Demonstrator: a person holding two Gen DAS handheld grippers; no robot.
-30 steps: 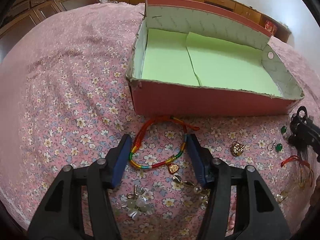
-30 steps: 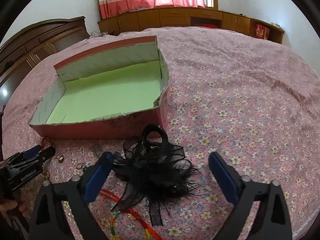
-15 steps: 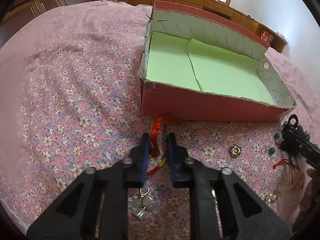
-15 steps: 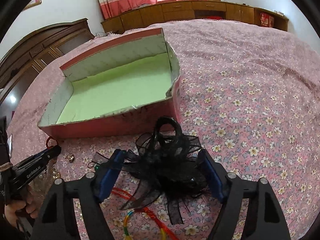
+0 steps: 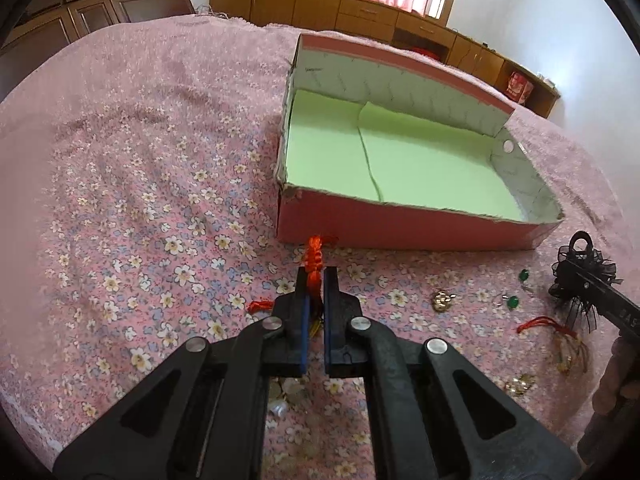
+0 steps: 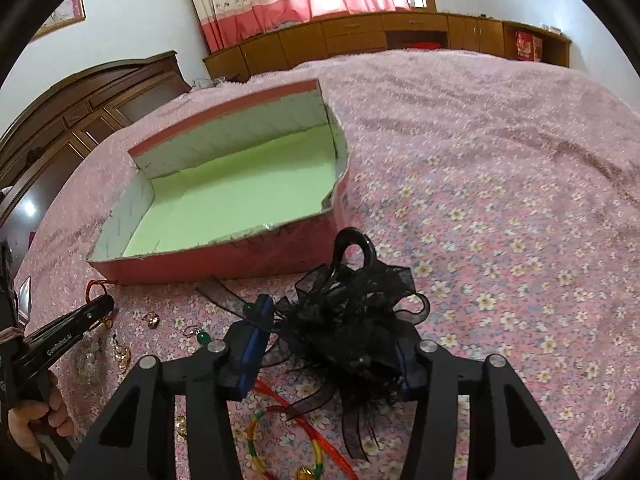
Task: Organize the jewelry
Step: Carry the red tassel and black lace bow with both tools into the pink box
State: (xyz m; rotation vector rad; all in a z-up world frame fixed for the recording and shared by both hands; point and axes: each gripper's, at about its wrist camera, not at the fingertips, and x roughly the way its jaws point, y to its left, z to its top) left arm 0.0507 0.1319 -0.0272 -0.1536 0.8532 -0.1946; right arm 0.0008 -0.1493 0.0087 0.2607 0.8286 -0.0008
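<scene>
One label, "GenRobot.AI", on left tongs [image 6: 105, 307] gripping red bracelet [image 5: 314, 258].

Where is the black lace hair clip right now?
In the right wrist view, the black lace hair clip sits between the right tongs, just before the pink box.

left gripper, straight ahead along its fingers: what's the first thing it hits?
Most likely the near pink wall of the box. The left gripper, shut on the red cord bracelet, points at that wall's left end; only flowered bedspread lies between. Depth is uncertain, and height could carry it over the rim.
</scene>
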